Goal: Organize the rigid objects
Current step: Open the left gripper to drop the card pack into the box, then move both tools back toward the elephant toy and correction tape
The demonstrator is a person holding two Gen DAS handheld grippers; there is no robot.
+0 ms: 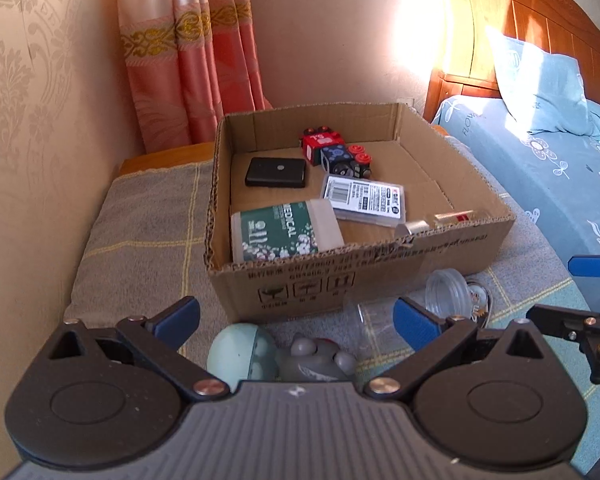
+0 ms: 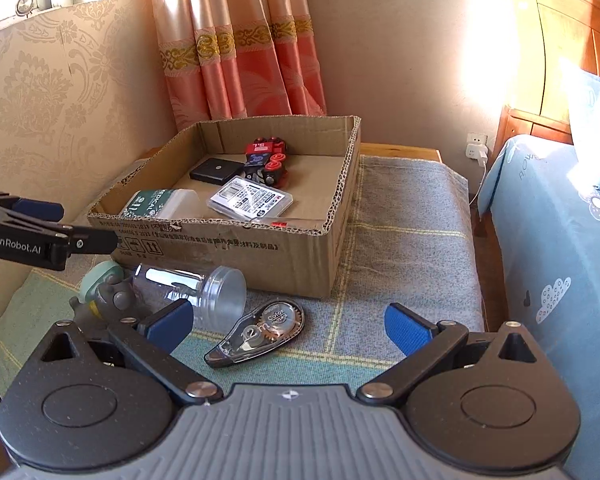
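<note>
Bedroom corner, checked blanket [image 2: 412,216] covering the bench. Cardboard box [image 2: 236,248] is sitting on it, holding a medical bottle [image 1: 284,236], card pack [image 1: 362,198], black case [image 1: 276,172] and toy train [image 1: 336,152]. Clear jar [image 2: 196,288], toy figure [image 2: 108,292] and correction tape [image 2: 260,332] are lying in front of the box. Left claw [image 1: 296,320] and right claw [image 2: 288,324] are both hanging spread apart, gripping nothing.
</note>
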